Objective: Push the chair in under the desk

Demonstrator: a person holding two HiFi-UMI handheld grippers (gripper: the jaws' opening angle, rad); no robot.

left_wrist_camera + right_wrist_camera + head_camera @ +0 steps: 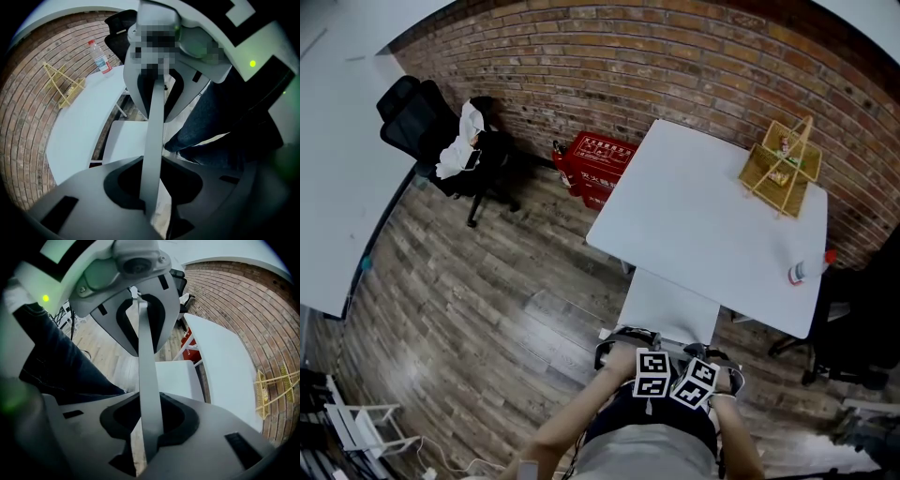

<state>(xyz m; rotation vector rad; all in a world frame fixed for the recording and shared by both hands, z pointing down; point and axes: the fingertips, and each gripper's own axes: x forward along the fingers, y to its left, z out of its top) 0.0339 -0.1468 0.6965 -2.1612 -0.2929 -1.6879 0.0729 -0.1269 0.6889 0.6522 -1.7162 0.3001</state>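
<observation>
Step in hand: grip made, push pending. Chair (670, 305) stands at the near edge of desk (712, 216), seat front about at the desk's edge and most of the seat out in the open. Left gripper (152, 187) has its jaws partly closed on the thin top edge of the chair back (154, 122). Right gripper (147, 427) is clamped the same way just beside it on the same edge. The two marker cubes sit side by side in the head view. Judgement: nothing pushed in yet. Next move calls for an even forward push from both grippers, straight toward the desk, keeping the chair square so the seat slides under without skewing. Bottle (802, 272) near the desk's edge could topple if the desk is bumped.
</observation>
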